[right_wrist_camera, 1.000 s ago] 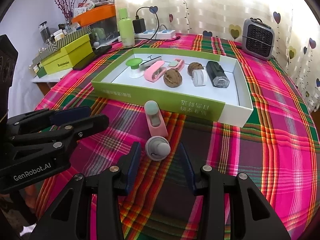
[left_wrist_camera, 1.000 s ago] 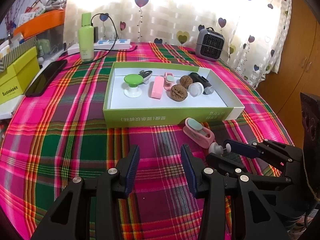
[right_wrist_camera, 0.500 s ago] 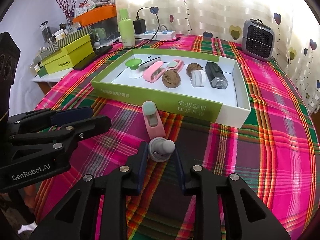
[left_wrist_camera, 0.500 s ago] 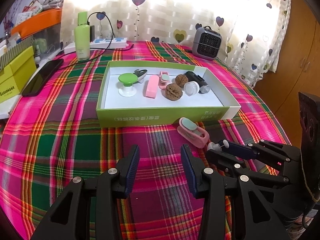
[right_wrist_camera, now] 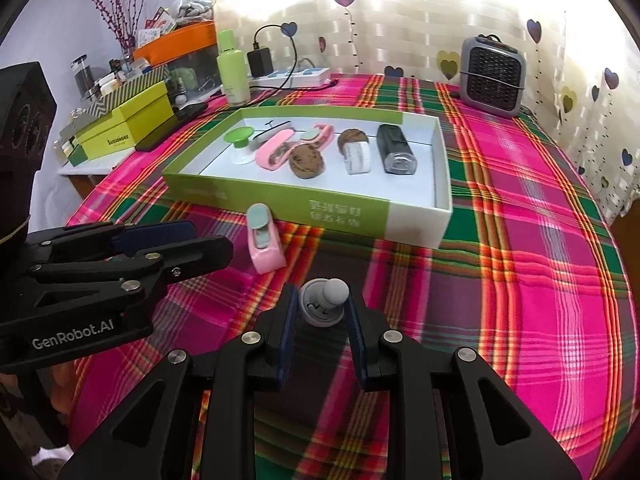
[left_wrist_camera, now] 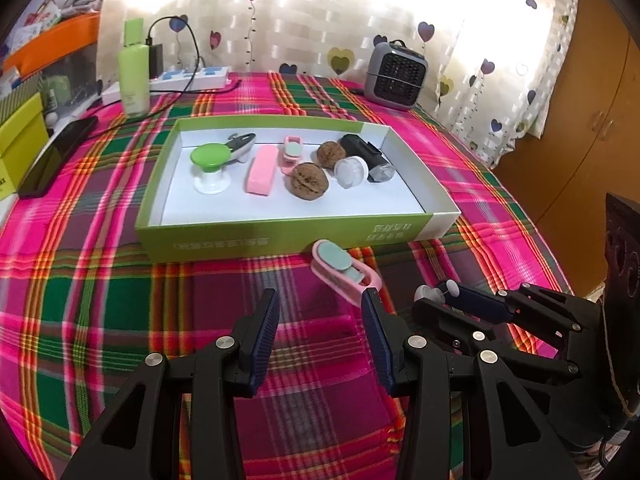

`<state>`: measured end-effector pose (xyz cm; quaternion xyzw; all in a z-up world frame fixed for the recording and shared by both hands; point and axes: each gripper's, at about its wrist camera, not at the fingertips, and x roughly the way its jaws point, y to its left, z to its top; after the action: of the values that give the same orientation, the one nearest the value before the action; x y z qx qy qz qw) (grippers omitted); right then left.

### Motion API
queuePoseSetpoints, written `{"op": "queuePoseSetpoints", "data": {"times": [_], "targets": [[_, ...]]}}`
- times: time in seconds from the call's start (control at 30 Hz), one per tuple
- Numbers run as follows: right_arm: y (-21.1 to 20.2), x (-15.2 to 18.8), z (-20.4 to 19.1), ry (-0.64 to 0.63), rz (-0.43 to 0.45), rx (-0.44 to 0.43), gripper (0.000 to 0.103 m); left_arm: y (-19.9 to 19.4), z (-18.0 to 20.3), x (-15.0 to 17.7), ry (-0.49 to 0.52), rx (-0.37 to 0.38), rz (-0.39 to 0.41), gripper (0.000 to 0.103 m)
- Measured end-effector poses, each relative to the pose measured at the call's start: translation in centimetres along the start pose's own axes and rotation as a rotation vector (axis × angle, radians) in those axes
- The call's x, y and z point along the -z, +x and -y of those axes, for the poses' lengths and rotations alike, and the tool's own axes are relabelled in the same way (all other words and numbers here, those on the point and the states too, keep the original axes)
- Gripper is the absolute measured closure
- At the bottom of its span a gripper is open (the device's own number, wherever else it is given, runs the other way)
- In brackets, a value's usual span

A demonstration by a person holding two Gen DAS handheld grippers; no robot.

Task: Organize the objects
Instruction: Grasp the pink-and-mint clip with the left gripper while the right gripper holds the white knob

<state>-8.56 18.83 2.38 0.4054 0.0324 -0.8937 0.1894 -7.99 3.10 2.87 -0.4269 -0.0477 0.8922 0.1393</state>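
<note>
My right gripper (right_wrist_camera: 321, 300) is shut on a small grey round knob (right_wrist_camera: 325, 309) on the plaid tablecloth; the knob (left_wrist_camera: 423, 292) also shows at the right gripper's (left_wrist_camera: 440, 300) tips in the left wrist view. A pink clip (left_wrist_camera: 345, 273) with a pale green pad lies just before the green box's (left_wrist_camera: 280, 241) front wall. My left gripper (left_wrist_camera: 320, 300) stands open behind the clip with nothing between its fingers. In the right wrist view it (right_wrist_camera: 208, 238) sits left of the clip (right_wrist_camera: 262, 240). The box (right_wrist_camera: 280, 199) holds a green-topped knob, a clipper, pink items, two walnuts, a white cap and a black case.
A grey heater (left_wrist_camera: 396, 74) stands at the back right of the table. A green bottle (left_wrist_camera: 135, 76), a power strip (left_wrist_camera: 192, 80) and a black phone (left_wrist_camera: 56, 156) are at the back left. Yellow-green boxes (right_wrist_camera: 124, 128) are stacked off the table's left edge.
The right gripper's jaws have closed onto the grey knob. The left gripper has drifted right, so the pink clip now lies close ahead of its right finger.
</note>
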Motion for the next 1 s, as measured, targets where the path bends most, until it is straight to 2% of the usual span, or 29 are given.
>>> {"op": "queuePoseSetpoints", "data": {"times": [0.07, 0.17, 0.27, 0.37, 0.7, 1.0], "targets": [[-0.1, 0.0, 0.4, 0.008, 0.004, 0.000, 0.078, 0.3, 0.3, -0.2, -0.001, 0.003, -0.006, 0.061], [-0.3, 0.0, 0.9, 0.025, 0.007, -0.001, 0.078, 0.9, 0.9, -0.5, -0.001, -0.005, -0.012, 0.053], [-0.4, 0.0, 1.6, 0.047, 0.013, 0.001, 0.078, 1.6, 1.3, -0.7, -0.023, 0.011, -0.032, 0.053], [-0.7, 0.1, 2.2, 0.061, 0.016, 0.007, 0.078, 2.1, 1.7, -0.7, -0.020, -0.022, -0.040, 0.053], [-0.7, 0.2, 2.9, 0.081, 0.011, -0.002, 0.078, 3.2, 1.7, -1.1, -0.063, -0.042, -0.063, 0.053], [-0.6, 0.3, 2.9, 0.084, 0.007, -0.008, 0.078, 2.8, 1.0, -0.9, -0.058, -0.080, -0.070, 0.053]]}}
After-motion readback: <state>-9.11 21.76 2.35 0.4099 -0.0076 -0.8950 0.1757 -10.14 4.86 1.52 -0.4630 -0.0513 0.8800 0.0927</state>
